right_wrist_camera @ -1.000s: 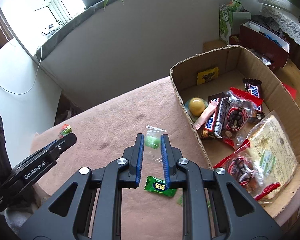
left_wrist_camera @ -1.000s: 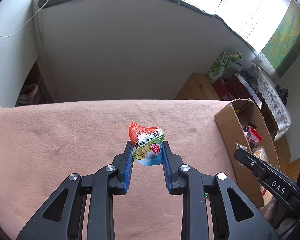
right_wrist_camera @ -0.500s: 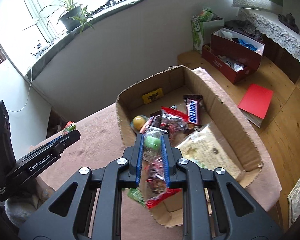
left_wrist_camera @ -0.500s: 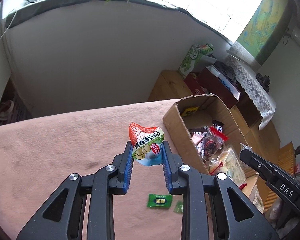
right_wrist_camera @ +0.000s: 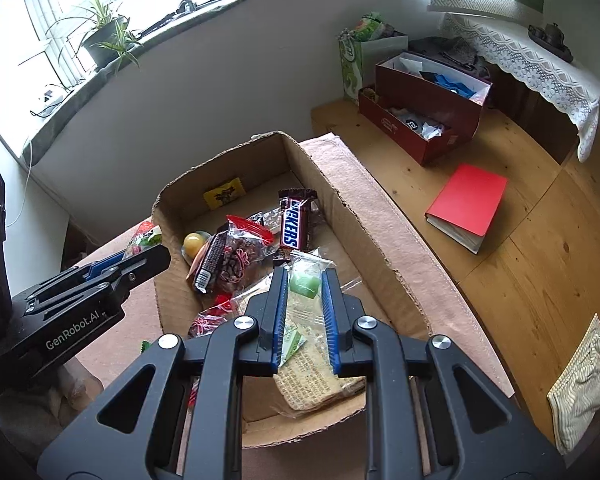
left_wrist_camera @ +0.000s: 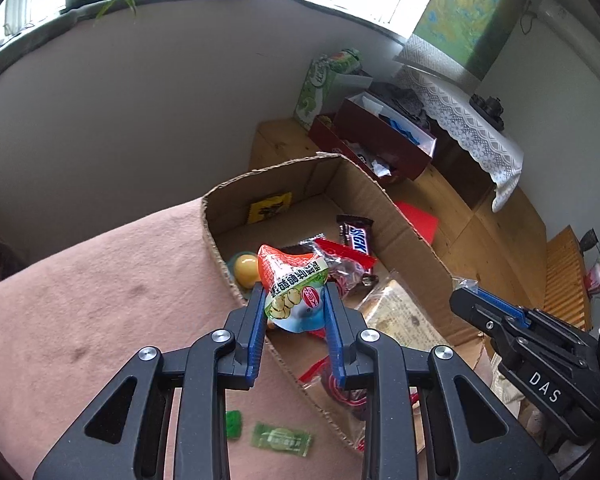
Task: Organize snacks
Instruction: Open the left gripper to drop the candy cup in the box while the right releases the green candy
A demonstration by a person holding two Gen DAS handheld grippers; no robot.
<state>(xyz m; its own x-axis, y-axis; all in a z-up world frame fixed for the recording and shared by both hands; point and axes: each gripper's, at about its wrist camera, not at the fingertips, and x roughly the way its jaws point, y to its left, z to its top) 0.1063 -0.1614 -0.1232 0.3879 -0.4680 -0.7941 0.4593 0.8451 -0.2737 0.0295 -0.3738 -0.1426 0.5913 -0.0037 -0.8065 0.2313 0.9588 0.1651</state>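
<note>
A: What's each tong got rn?

B: Left gripper [left_wrist_camera: 294,312] is squeezing a small puffy snack bag, red top, green and blue bottom [left_wrist_camera: 294,290]. Right gripper [right_wrist_camera: 304,294] is pinched tight on a clear plastic wrapper w/ a green candy inside [right_wrist_camera: 305,282]. Both are closed on their snack.

A: And where are they?

B: Both are held up in the air over the brown cardboard box [right_wrist_camera: 364,224], which sits on the pink cloth [left_wrist_camera: 100,300]. The puffy bag hangs by the box's left wall, near the yellow ball candy [left_wrist_camera: 247,267]. The green candy is over the middle, above the big flat cracker pack [right_wrist_camera: 320,380] and close to the brown Snickers bar [right_wrist_camera: 294,220].

A: So how to do the drop nice?

B: I think: get each snack fully past the box wall first, esp. the left one, it's right at the edge. Go low, then open the jaws. The puffy bag could bounce out if let go from high up. Do one, then the other, so the tongs don't bump.

A: Anything left after?

B: Yep, a flat green wrapped candy [left_wrist_camera: 282,439] and a tiny green sweet [left_wrist_camera: 233,424] lie on the cloth just outside the box's left wall, near its front corner. Those look like the next ones
</note>
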